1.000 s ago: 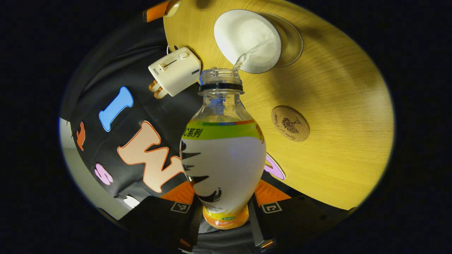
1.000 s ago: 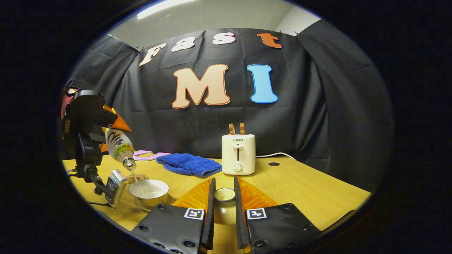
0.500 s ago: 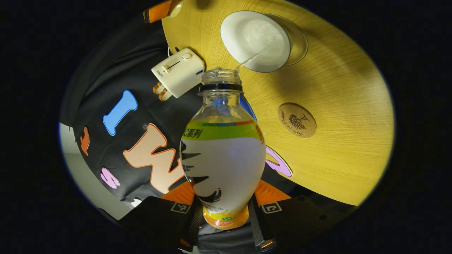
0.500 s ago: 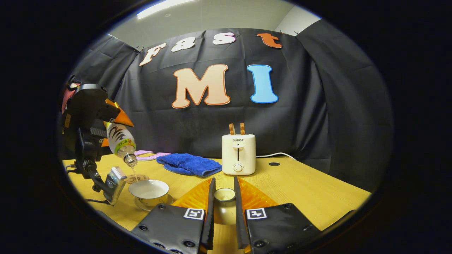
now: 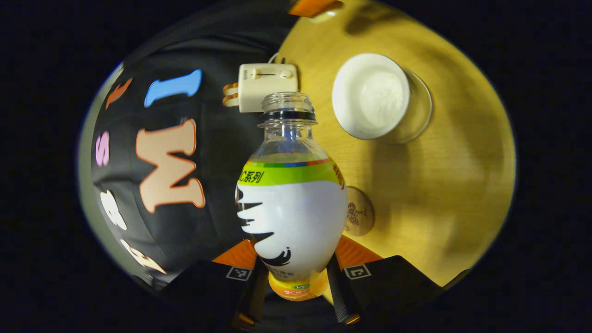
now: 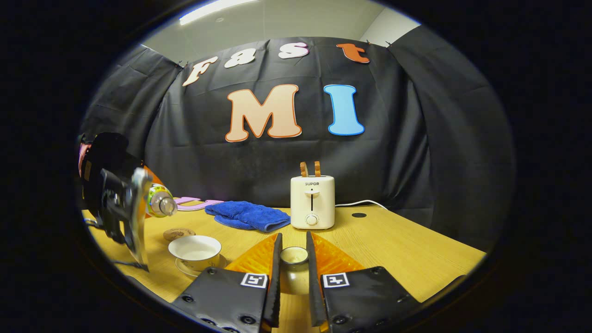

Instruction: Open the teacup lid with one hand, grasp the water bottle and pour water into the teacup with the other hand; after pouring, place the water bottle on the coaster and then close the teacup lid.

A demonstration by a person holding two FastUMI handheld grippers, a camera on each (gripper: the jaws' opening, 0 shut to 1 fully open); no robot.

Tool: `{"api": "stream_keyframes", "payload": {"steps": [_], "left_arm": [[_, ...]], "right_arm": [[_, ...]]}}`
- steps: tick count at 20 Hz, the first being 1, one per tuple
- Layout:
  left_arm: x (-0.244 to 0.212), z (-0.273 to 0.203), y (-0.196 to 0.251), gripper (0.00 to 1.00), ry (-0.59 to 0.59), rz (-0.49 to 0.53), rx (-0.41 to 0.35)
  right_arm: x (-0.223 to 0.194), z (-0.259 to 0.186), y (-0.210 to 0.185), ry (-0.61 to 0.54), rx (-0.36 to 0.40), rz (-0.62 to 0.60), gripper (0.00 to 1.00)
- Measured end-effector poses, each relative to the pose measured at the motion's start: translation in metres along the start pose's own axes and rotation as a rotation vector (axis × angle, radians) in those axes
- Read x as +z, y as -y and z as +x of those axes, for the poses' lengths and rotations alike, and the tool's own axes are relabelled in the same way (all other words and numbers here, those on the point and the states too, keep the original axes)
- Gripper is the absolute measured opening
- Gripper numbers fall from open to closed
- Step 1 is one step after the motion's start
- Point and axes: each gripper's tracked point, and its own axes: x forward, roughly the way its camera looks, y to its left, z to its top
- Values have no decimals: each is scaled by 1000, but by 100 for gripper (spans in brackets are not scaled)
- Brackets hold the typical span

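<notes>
Water bottle (image 5: 292,203) clamped between the fingers of my left gripper (image 5: 292,286), uncapped, its neck lying about level in the right gripper view, beside the open teacup (image 5: 371,95) on its saucer (image 5: 418,113). Coaster (image 5: 360,211) bare on the table (image 5: 439,185), partly behind the bottle. My right gripper (image 6: 292,277) grips the teacup lid (image 6: 294,255) above the table, toaster (image 6: 312,201) beyond.

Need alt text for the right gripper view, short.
The right gripper holds the teacup lid between its fingers above a wooden table. At far left the left gripper holds a tipped water bottle above the open teacup; a toaster and a blue cloth sit behind.
</notes>
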Motion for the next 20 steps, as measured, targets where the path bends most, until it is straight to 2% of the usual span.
{"api": "stream_keyframes", "payload": {"steps": [5,6,9,10,13,15,16,17,20], "left_arm": [[-6,-1,-12,57,118,-538,46],[-9,-2,-22,56,158,-659,79],[-9,-8,-40,53,275,-920,178],[-8,-10,-47,56,319,-1015,198],[0,-4,-43,56,410,-1275,185],[5,-1,-47,55,457,-1412,187],[5,3,-45,55,464,-1445,179],[-1,10,-47,55,465,-1464,179],[-2,39,-41,55,432,-1467,164]], "right_arm": [[0,0,0,-1,0,0,28],[-1,-1,0,-2,1,-1,28],[0,-1,0,-3,1,-1,28],[0,-1,0,-3,1,-1,29],[0,-1,1,-2,1,-1,31],[0,-1,1,-3,2,-1,29],[0,-1,1,-2,2,-1,31],[0,-1,1,-3,2,-1,28],[0,-1,1,-4,2,-1,30]]}}
